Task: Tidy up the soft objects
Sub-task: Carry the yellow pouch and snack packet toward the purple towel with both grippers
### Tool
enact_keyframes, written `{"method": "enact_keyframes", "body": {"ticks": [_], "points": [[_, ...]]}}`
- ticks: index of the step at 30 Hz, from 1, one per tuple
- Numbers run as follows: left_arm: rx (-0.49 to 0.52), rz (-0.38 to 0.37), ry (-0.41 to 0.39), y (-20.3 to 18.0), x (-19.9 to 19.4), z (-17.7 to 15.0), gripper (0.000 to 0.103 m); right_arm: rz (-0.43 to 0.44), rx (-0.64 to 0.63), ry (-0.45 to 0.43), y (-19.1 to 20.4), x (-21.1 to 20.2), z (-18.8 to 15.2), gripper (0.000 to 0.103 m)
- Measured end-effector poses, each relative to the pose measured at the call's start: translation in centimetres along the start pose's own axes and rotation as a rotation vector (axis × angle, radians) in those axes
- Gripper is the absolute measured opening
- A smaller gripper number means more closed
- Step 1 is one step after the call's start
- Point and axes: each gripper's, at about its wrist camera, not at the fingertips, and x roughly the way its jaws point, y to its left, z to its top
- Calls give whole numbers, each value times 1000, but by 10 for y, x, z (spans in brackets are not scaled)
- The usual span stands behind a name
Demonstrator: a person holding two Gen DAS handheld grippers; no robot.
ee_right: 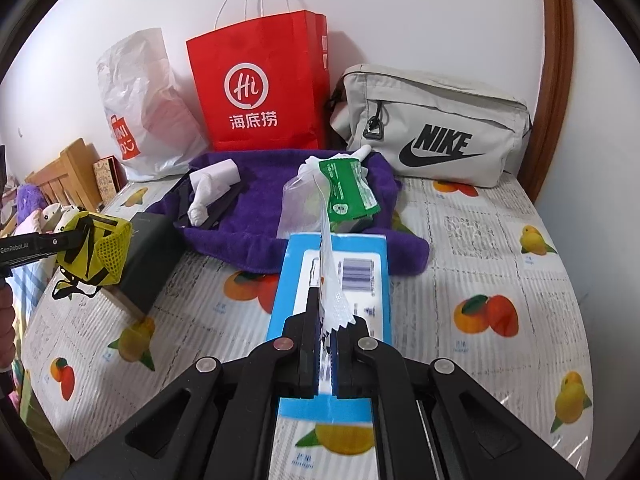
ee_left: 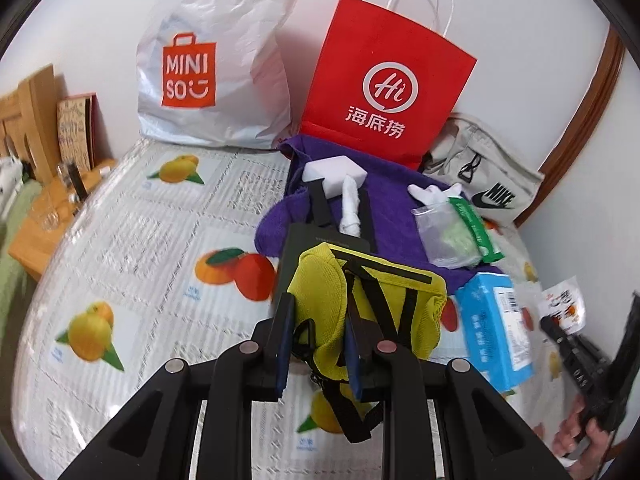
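My left gripper is shut on a yellow mesh pouch with black straps and holds it above the table; the pouch also shows at the left of the right wrist view. My right gripper is shut on a thin white packet, held upright above a blue tissue pack. In the left wrist view the packet and the blue pack are at the right. A purple towel lies behind, with a white sock, a clear bag and a green wipes pack on it.
A red paper bag, a white Miniso bag and a grey Nike bag stand against the wall. A dark box sits by the towel. The table has a fruit-print cloth. A wooden shelf is left.
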Motion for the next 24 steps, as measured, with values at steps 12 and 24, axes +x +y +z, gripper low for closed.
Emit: {"method": "enact_keyframes", "body": {"ticks": [12, 24], "points": [[56, 58, 2, -4, 21, 26, 22, -1, -17, 15, 3, 29, 27, 4], [44, 52, 12, -3, 48, 52, 22, 27, -18, 45, 4, 65, 54, 4]]}}
